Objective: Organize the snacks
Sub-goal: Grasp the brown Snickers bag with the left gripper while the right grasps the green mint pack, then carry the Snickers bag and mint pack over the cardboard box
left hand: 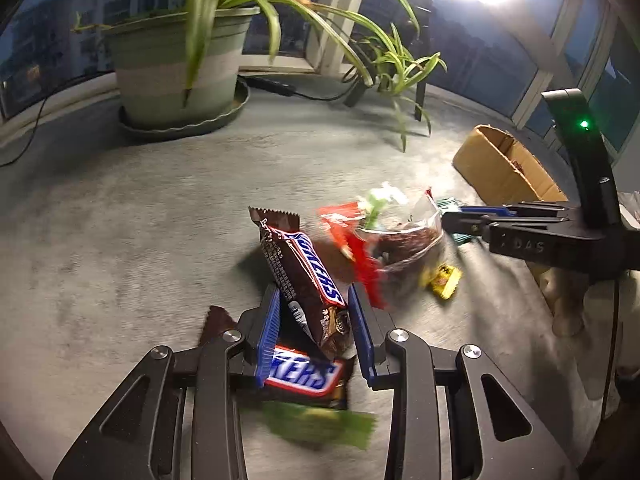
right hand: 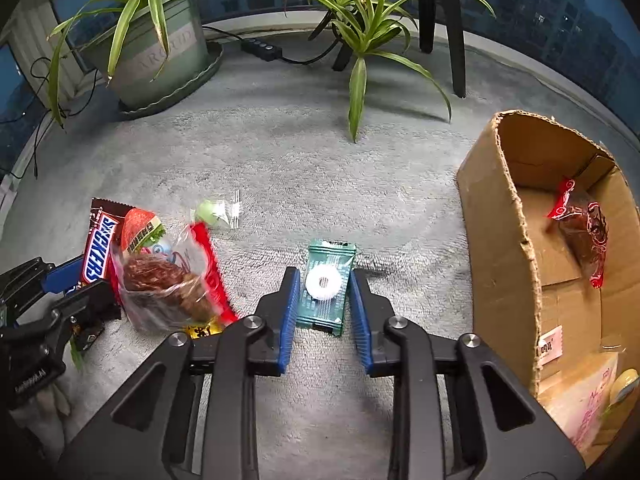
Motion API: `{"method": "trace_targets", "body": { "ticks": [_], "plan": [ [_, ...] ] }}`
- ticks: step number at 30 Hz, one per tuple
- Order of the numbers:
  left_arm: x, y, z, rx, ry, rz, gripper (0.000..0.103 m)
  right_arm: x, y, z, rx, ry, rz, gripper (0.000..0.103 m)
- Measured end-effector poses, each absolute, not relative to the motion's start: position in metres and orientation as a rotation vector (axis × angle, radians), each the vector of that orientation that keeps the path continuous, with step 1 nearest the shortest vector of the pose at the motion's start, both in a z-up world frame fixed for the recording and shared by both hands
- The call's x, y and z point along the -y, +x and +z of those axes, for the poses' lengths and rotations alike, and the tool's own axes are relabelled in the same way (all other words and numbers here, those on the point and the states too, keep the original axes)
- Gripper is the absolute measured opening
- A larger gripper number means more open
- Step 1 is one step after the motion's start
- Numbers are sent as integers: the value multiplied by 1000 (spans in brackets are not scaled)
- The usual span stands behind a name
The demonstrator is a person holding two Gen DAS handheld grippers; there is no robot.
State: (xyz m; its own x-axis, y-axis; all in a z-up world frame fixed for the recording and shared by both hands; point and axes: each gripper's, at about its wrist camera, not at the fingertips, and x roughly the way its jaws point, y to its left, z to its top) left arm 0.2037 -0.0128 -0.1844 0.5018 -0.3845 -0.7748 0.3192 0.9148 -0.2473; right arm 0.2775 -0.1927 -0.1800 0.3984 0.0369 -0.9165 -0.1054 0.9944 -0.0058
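My left gripper (left hand: 314,294) is shut on a brown Snickers bar (left hand: 304,276), which tilts up between the blue pads; it also shows in the right wrist view (right hand: 98,246). A second Snickers bar (left hand: 304,376) lies flat under the jaws, with a green wrapper (left hand: 320,426) below it. My right gripper (right hand: 324,276) straddles a teal mint packet with a white ring (right hand: 325,286); the pads sit at its sides, and I cannot tell whether they press it. A clear bag of brown snack with red edge (right hand: 168,292) lies between the grippers. The cardboard box (right hand: 500,248) stands at right.
A small green wrapped candy (right hand: 216,212) and a yellow candy (left hand: 442,280) lie on the grey carpet (right hand: 280,160). The box holds a red-and-clear snack packet (right hand: 584,232) and other packets. Two potted plants (left hand: 176,72) (right hand: 360,20), a power strip (right hand: 260,46) and chair legs stand at the back.
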Motion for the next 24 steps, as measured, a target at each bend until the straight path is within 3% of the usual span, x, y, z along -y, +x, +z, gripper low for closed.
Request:
{"method": "trace_targets", "body": {
  "ticks": [24],
  "plan": [
    [13,206,-186,-937,-74,-405,20,187,268,-179,-1150,-70,141,21]
  ]
}}
